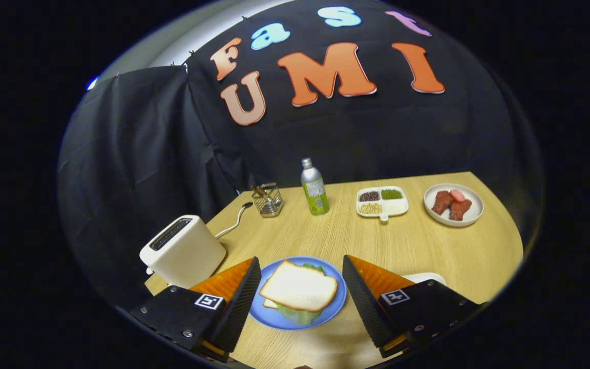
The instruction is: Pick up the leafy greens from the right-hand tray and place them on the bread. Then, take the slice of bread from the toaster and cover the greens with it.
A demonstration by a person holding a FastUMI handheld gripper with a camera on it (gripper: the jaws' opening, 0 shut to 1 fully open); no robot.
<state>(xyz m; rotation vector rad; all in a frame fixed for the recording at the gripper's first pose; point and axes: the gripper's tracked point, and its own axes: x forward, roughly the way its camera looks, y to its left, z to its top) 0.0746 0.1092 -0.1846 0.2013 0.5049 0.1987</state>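
Your claw [300, 287] is wide apart, holding nothing. Top bread slice [298, 286] lies btwn its fingers, covering the greens [297, 315] on the blue plate [279, 319]. Toaster [182, 251] sits just left on the table [428, 246].

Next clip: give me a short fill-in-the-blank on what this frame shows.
1. The top bread slice lies on the greens on the ___ plate.
2. The tongs are ___, gripping nothing.
3. The white toaster stands beside the plate; its slot looks ___.

Missing words: blue; open; empty
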